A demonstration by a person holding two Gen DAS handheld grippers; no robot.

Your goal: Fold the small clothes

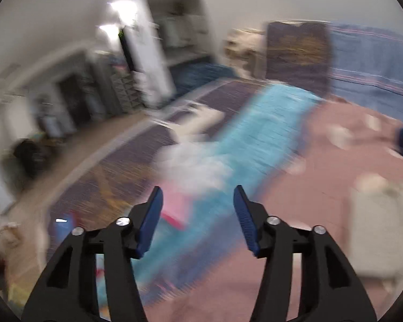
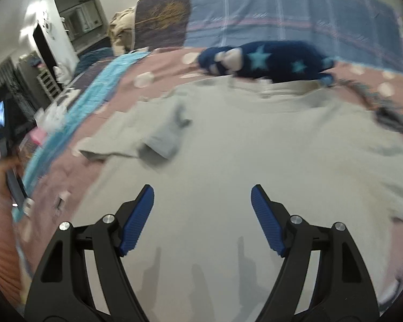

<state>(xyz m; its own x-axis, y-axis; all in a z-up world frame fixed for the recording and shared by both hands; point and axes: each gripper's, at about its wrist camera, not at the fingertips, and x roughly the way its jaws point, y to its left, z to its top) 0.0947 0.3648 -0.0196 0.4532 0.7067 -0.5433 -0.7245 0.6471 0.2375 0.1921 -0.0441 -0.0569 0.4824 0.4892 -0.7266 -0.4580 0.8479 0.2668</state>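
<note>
While the grey shirt (image 2: pixel 228 139) lies spread flat on the bed (image 2: pixel 158 61) just ahead of and under the right tool (image 2: pixel 202 216), ready for folding, both tools gape empty; the left tool (image 1: pixel 198 209) points off toward a turquoise cloth (image 1: pixel 255 134).

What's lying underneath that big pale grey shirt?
The pale grey shirt lies spread on a pink bedcover with pale dots, which shows around its edges. Whatever else lies beneath its middle is covered.
</note>
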